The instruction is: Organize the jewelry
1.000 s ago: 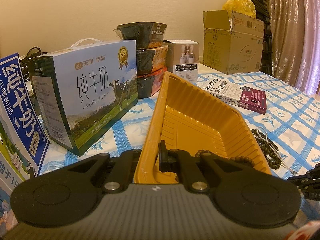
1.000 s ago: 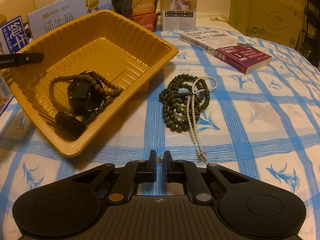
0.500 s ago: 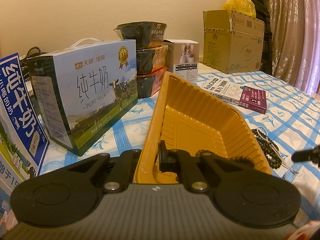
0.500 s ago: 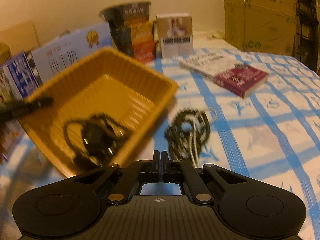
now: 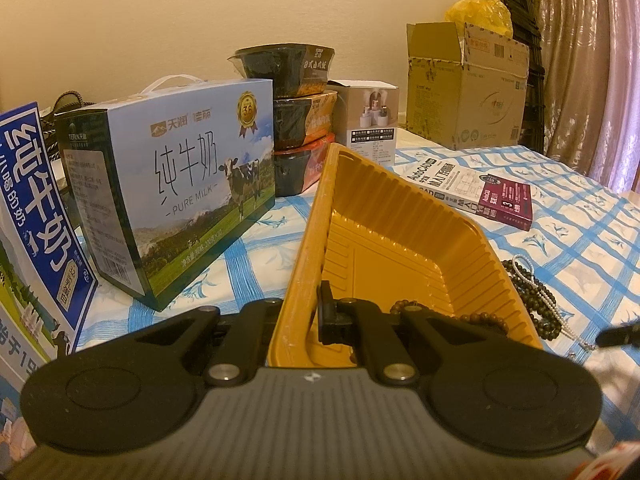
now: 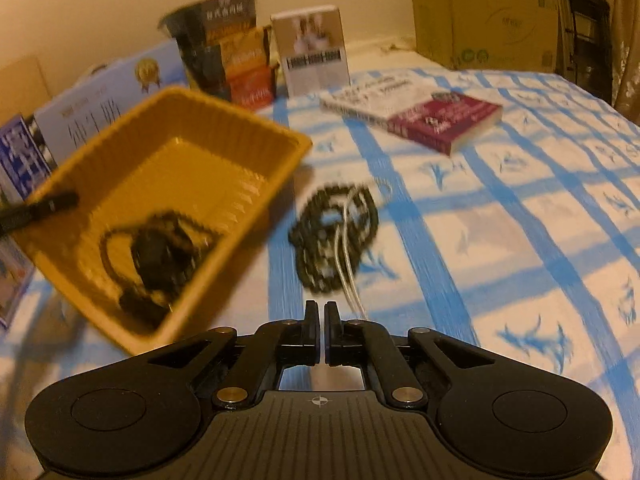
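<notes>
Left gripper (image 5: 298, 312) pinches the yellow tray (image 5: 400, 248) by its near rim, we judge to steady it. Dark beads (image 6: 336, 236) and pearl strand (image 6: 347, 276) lie just right, uncollected. Right gripper (image 6: 321, 318) pressed together, empty.

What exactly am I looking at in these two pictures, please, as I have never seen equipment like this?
There is no robot here: a person holds a pair of hand-held tongs in each hand, each with a camera looking forward along its fingers. In the left camera's picture, the left tongs are clamped on the rim of a yellow tray. The right camera's picture is blurred; the right tongs are nearly closed and hold nothing. On the blue checked tablecloth lie a pile of dark beads with a pearl string, and a book. Another bead string lies in the tray.
</notes>
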{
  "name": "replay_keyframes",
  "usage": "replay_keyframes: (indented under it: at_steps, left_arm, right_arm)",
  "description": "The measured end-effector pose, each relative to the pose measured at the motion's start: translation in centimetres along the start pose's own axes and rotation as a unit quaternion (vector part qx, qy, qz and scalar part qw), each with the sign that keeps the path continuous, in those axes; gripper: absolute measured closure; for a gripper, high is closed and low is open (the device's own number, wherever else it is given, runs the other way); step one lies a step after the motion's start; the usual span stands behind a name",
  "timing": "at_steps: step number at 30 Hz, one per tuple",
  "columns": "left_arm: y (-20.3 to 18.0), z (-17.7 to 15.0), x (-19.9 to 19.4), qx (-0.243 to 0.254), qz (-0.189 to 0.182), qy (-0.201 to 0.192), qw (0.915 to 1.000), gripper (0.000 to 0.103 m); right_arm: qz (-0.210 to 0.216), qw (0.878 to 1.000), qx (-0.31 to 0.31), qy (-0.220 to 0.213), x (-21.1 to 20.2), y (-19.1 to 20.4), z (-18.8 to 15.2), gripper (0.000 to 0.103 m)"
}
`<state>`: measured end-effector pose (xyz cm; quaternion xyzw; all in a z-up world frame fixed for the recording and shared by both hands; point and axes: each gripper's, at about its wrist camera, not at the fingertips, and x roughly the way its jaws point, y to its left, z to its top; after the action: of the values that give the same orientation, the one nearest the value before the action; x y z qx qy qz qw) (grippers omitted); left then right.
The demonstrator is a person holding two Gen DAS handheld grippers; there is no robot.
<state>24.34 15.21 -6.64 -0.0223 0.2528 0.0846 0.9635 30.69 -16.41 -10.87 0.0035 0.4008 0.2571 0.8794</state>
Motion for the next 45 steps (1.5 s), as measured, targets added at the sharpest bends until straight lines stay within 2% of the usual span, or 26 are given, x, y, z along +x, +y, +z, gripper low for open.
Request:
replay_keyframes:
  at_steps: [2, 5, 8, 11, 16, 18, 25, 29, 34, 36, 41, 45]
  left_arm:
    - [0.0, 0.0, 0.0, 0.002, 0.000, 0.000, 1.0000, 0.098]
    - [0.0, 0.0, 0.0, 0.003, 0.000, 0.001, 1.0000, 0.098]
    - [0.0, 0.1, 0.0, 0.003, 0.001, 0.001, 1.0000, 0.098]
    - [0.0, 0.1, 0.0, 0.003, 0.001, 0.002, 1.0000, 0.098]
    - [0.0, 0.1, 0.0, 0.004, 0.001, 0.002, 1.0000, 0.098]
    - [0.0, 0.1, 0.1, 0.003, 0.001, 0.002, 1.0000, 0.098]
    - [0.0, 0.1, 0.1, 0.003, 0.001, 0.002, 1.0000, 0.098]
    - [0.0, 0.1, 0.1, 0.004, 0.001, 0.003, 1.0000, 0.098]
    - [0.0, 0.1, 0.2, 0.005, 0.002, 0.004, 1.0000, 0.098]
    - [0.0, 0.1, 0.2, 0.004, 0.001, 0.005, 1.0000, 0.098]
    - [-0.1, 0.2, 0.3, 0.010, 0.000, 0.007, 0.9999, 0.098]
    - [0.0, 0.3, 0.5, 0.013, -0.001, 0.008, 0.9999, 0.098]
  right_arm:
    - [-0.008, 1.000, -0.007, 0.015, 0.6, 0.1, -0.9, 0.094]
    - [-0.016, 1.000, -0.021, 0.016, 1.4, 0.5, -1.6, 0.084]
    - [-0.021, 0.999, -0.041, 0.014, 2.1, 1.1, -1.8, 0.079]
    - [-0.028, 0.998, -0.055, 0.009, 3.0, 1.5, -1.6, 0.079]
    - [-0.040, 0.998, -0.038, 0.006, 3.7, 1.6, -1.3, 0.080]
    - [-0.043, 0.998, -0.037, 0.005, 3.8, 1.6, -1.2, 0.094]
    - [-0.042, 0.998, -0.039, -0.011, 2.9, 2.0, -0.5, 0.095]
    - [-0.012, 0.998, -0.035, -0.050, 1.0, 3.2, 1.3, 0.095]
    - [0.062, 0.993, -0.049, -0.090, -0.3, 6.8, 3.7, 0.094]
    - [0.089, 0.990, -0.062, -0.090, 0.1, 8.7, 4.4, 0.094]
    - [0.121, 0.986, -0.083, -0.076, 2.8, 12.0, 5.5, 0.094]
    - [0.120, 0.985, -0.098, -0.073, 4.5, 13.3, 5.8, 0.094]
